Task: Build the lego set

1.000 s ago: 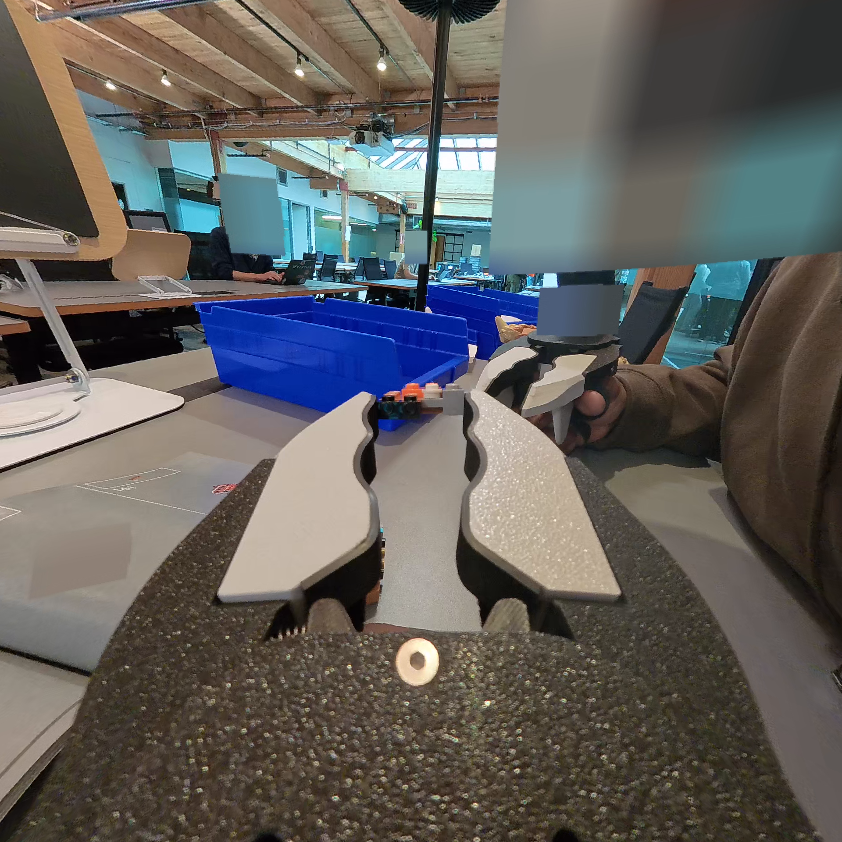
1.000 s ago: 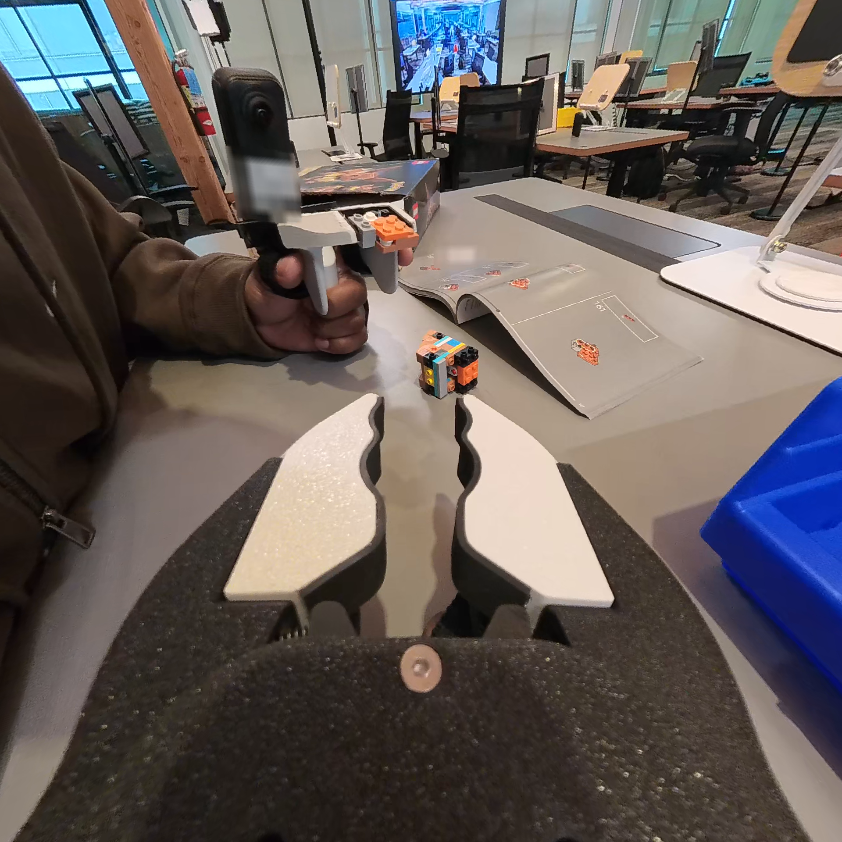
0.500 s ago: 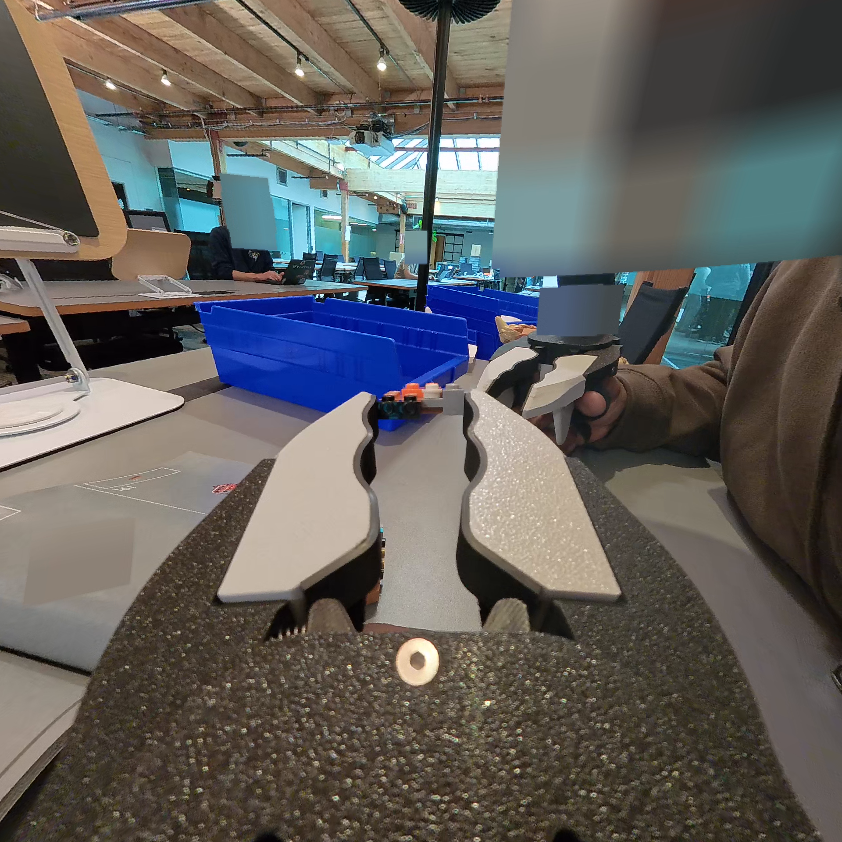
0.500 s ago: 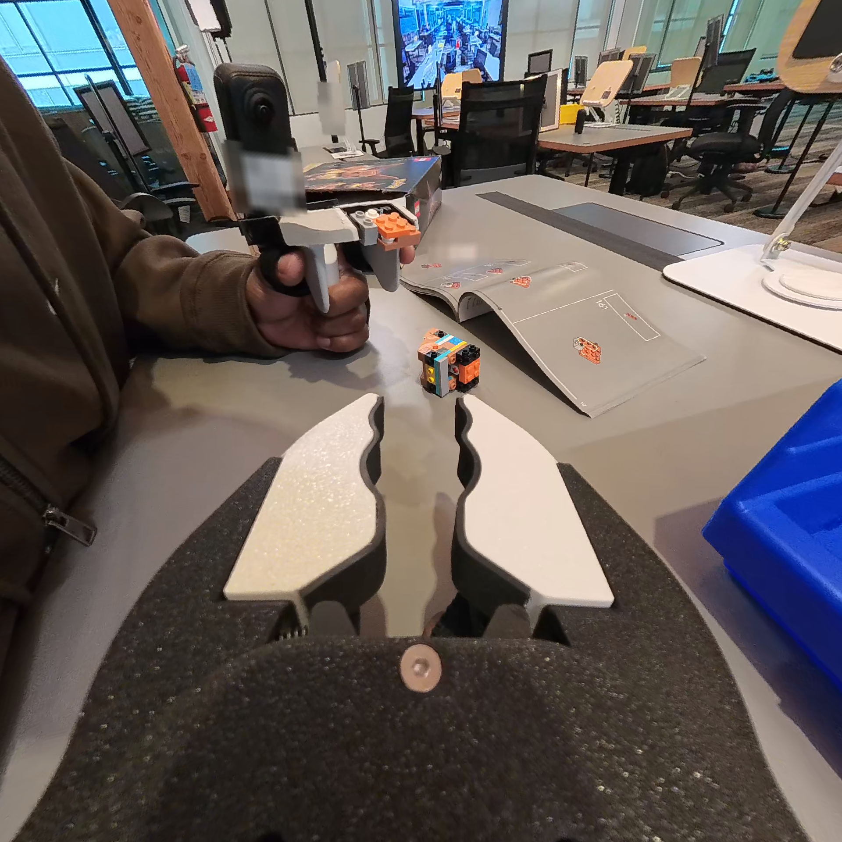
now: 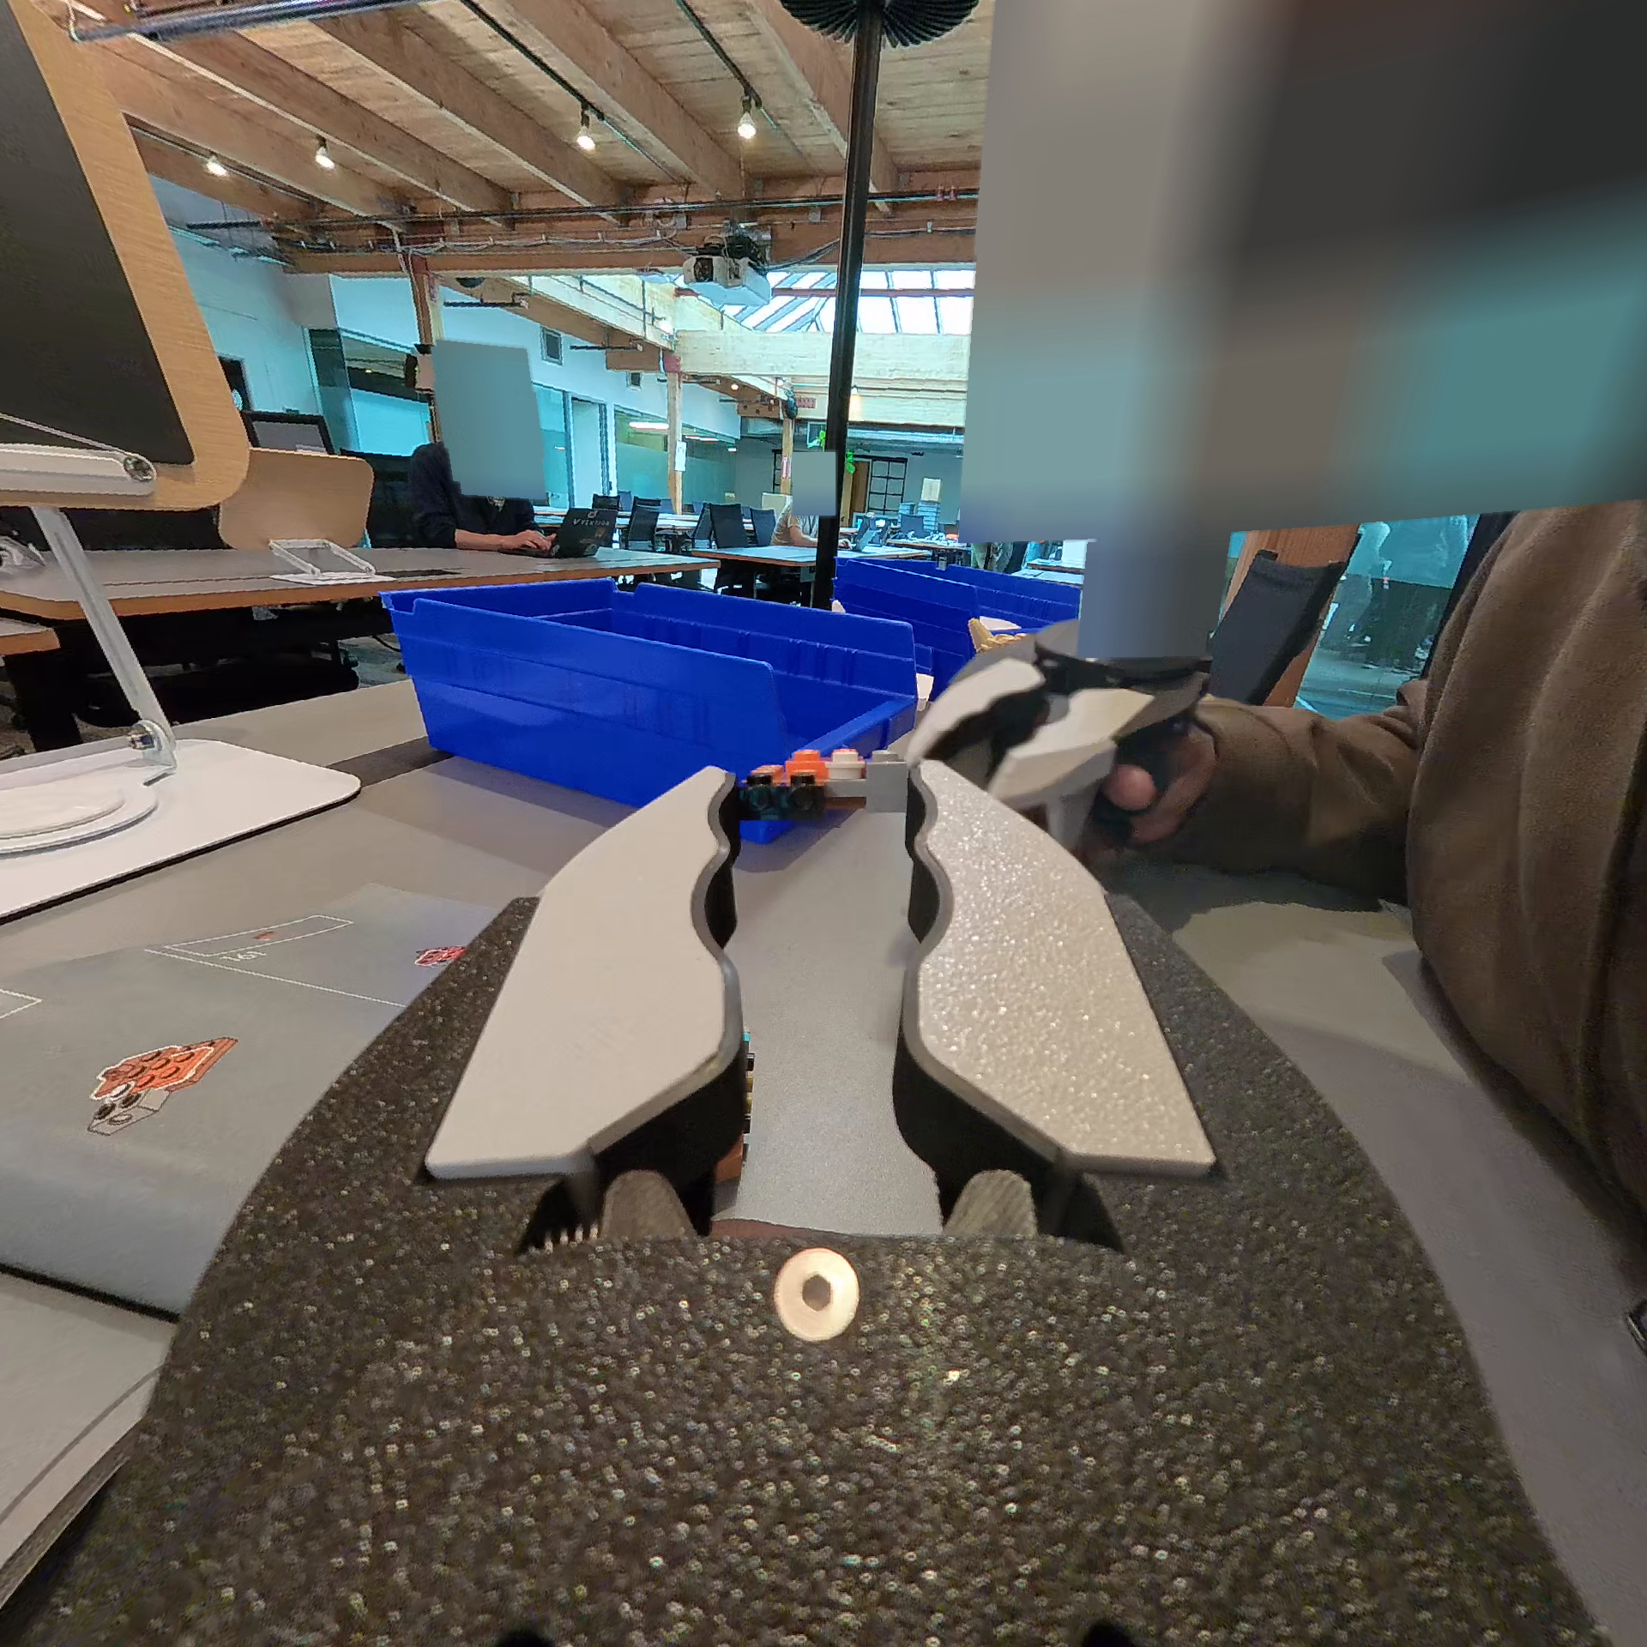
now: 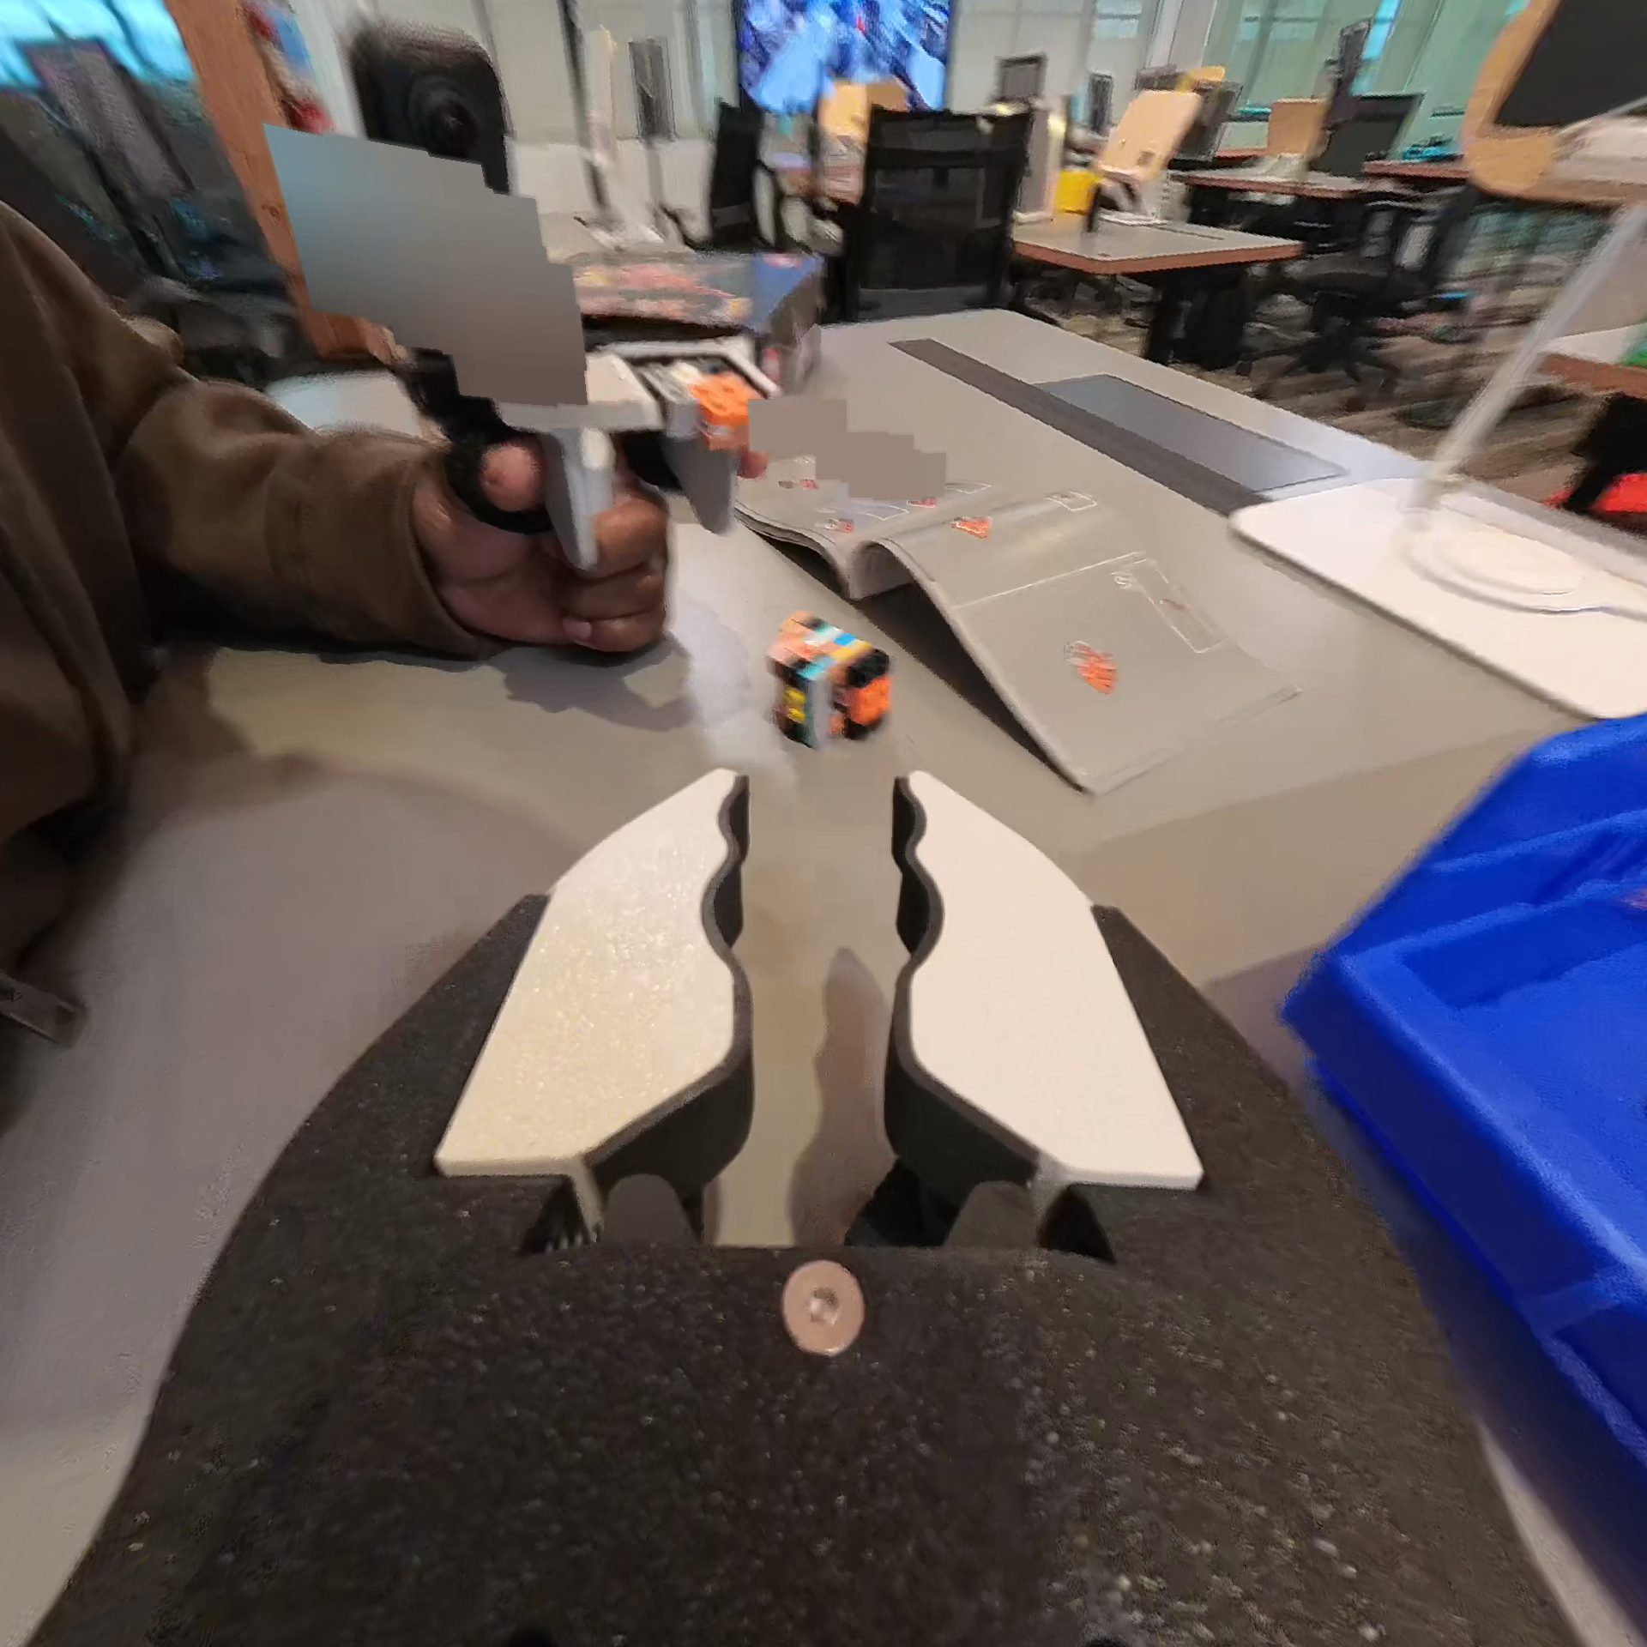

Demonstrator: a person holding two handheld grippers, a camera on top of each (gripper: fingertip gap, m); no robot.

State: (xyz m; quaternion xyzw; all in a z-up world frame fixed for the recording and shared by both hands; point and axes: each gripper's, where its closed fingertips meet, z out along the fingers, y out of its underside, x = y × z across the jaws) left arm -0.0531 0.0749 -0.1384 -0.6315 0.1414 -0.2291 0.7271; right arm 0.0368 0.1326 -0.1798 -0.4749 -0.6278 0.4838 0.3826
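Orange cube build [image 6: 829,679] shows only behind right gripper [image 6: 820,784].

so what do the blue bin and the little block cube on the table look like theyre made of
Blue bin: looks like moulded plastic, smooth with a slight sheen, ribbed walls and a rolled rim. Block cube: apparently hard plastic bricks in orange, black and light blue, with studs visible; the view is motion-blurred, so its finish is unclear.

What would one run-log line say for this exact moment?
left gripper: shut on small lego piece | right gripper: open, empty | lego block: on table | booklet: open
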